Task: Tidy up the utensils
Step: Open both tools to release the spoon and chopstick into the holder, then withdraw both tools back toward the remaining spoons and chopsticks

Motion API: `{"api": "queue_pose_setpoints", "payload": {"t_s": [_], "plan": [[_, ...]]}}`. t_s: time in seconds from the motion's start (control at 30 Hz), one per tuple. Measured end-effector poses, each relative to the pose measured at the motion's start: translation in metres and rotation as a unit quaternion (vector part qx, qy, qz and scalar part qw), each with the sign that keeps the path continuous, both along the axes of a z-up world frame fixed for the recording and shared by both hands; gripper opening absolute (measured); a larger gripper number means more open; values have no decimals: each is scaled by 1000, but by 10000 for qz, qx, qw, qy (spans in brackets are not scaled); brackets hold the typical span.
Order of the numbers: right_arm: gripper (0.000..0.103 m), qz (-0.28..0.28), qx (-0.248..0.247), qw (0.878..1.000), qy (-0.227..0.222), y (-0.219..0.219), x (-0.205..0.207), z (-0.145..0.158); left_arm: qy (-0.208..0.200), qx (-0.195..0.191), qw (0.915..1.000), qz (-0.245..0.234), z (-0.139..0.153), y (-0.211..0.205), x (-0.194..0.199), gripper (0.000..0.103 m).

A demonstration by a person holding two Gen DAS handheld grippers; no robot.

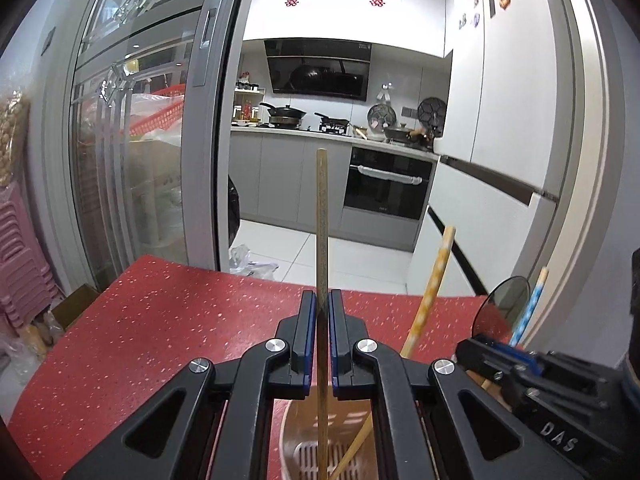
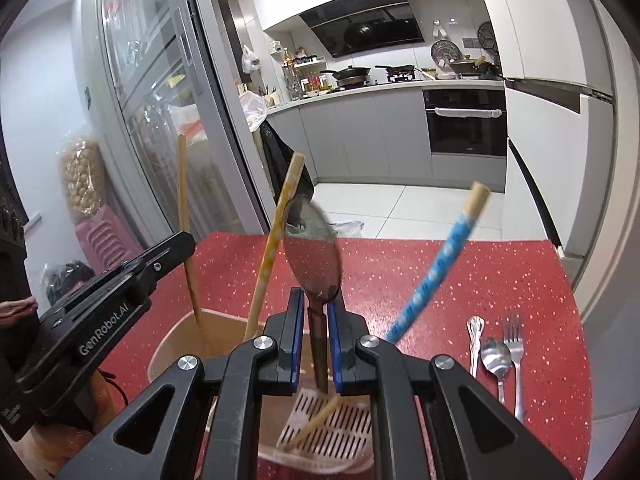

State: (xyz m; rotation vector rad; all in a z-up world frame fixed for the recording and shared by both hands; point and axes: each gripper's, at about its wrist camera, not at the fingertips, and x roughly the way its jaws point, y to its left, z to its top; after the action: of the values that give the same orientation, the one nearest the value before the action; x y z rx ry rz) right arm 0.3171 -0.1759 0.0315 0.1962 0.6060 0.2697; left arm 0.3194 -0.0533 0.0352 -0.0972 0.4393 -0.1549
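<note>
My left gripper (image 1: 322, 300) is shut on a brown chopstick (image 1: 321, 216) and holds it upright over the tan utensil holder (image 1: 288, 432). My right gripper (image 2: 316, 300) is shut on the handle of a metal spoon (image 2: 314, 252), bowl up, above the same holder (image 2: 176, 344). A yellow-patterned chopstick (image 2: 276, 236) and a blue-patterned chopstick (image 2: 436, 268) stand leaning in the holder. They also show in the left wrist view, yellow (image 1: 430, 292) and blue (image 1: 528, 308). The left gripper (image 2: 120, 280) appears at the left of the right wrist view.
The red speckled table (image 2: 460, 248) carries a fork (image 2: 514, 348), a spoon (image 2: 496, 360) and another small metal utensil (image 2: 475, 332) at the right. A glass sliding door (image 1: 140, 140) is at the left. The kitchen lies beyond the table's far edge.
</note>
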Motion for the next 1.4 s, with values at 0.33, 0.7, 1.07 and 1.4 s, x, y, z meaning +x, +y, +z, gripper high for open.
{"api": "queue_pose_setpoints", "payload": {"t_s": [0.33,0.7,1.07,1.4], "plan": [[26,29,78,9996,274,-7,-11,-2,275,217,9994,-53,-3,4,-11,30],[59,1,230,9997,53,-13,-37,20,302,256,9992,33,9,16,-37,30],[80,-23,340,9993,162,-21,-88,35,861,450,9953,30,7,25,-81,30],[81,-218,603,9929,1002,-31,-135,0,1441,645,9874,-20,-28,35,-137,30]]}}
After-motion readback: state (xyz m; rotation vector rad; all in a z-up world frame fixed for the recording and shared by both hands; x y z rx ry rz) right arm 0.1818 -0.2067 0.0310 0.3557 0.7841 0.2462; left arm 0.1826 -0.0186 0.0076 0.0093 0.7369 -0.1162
